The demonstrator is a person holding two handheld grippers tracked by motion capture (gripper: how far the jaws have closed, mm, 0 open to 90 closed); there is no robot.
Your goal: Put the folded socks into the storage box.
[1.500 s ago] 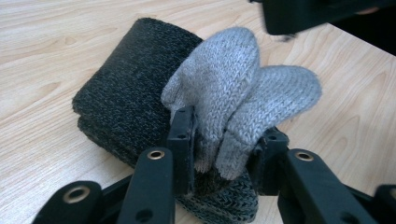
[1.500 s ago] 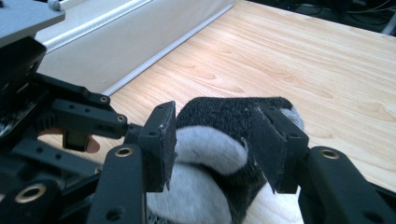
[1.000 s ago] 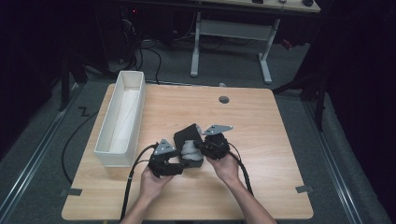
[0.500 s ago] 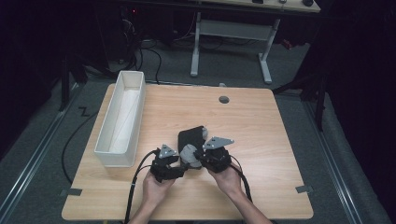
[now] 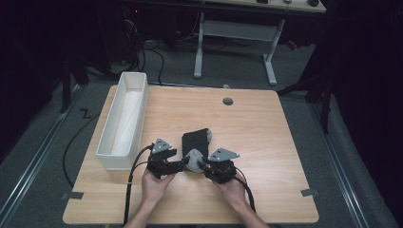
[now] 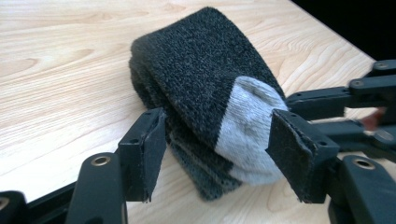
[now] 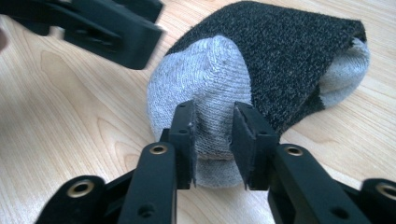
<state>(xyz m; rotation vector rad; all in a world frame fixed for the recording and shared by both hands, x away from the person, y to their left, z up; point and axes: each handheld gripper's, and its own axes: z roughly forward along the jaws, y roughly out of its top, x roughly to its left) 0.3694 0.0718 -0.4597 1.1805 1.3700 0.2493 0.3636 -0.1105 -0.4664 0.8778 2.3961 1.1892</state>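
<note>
So I've got a folded dark sock (image 5: 196, 143) with a grey toe lying on the wooden table (image 5: 266, 123), right in front of both tools. My right gripper (image 7: 212, 140) has its jaws part-way apart around a pinch of the grey toe fabric; they've just been opening, and the cloth between them looks loosely caught rather than squeezed. My left gripper (image 6: 217, 156) has its jaws spread wide either side of the sock's grey end, pads clear of the fabric on both sides, nothing clamped.

What worries me: the fold looks like it's only held by its own weight. If the right jaws drag back with a bit of knit snagged on a pad, I'd guess the whole bundle flops open. The two grippers are also nose to nose here, so closing the left one carelessly could nip the other tool's jaw. The white bin (image 5: 124, 118) sits off beyond my left gripper.
</note>
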